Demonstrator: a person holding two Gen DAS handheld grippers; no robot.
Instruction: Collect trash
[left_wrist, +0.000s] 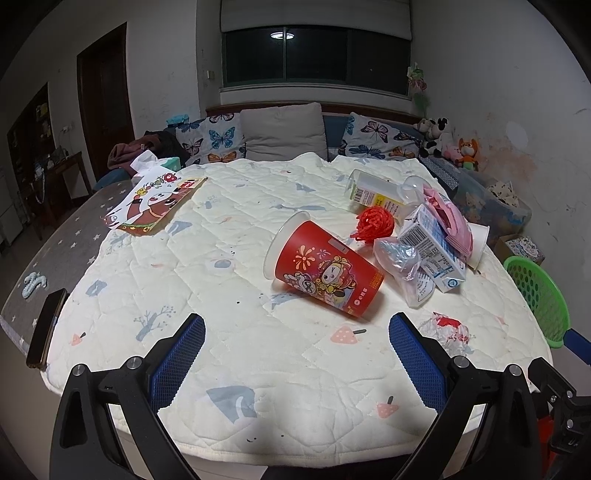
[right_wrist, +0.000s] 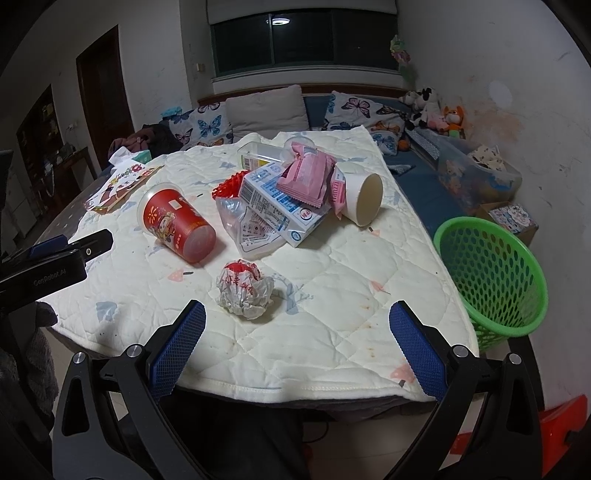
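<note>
Trash lies on a quilted table cover (left_wrist: 236, 236). A red paper cup (left_wrist: 325, 275) lies on its side; it also shows in the right wrist view (right_wrist: 177, 225). A crumpled red-and-white wrapper (right_wrist: 245, 291) lies just ahead of my right gripper (right_wrist: 297, 325), which is open and empty. My left gripper (left_wrist: 297, 339) is open and empty, short of the red cup. A pile holds a milk carton (right_wrist: 277, 206), pink packets (right_wrist: 310, 177), a clear bag (right_wrist: 240, 225), a white cup (right_wrist: 364, 197) and a red net (left_wrist: 373, 223). A green basket (right_wrist: 491, 273) stands right of the table.
A picture card (left_wrist: 151, 203) and a tissue box (left_wrist: 166, 162) lie at the far left. A phone (left_wrist: 46, 328) lies at the left edge. A clear bottle (left_wrist: 373, 190) lies behind the pile. A sofa with cushions (left_wrist: 284, 136) and soft toys (left_wrist: 443, 142) stands behind.
</note>
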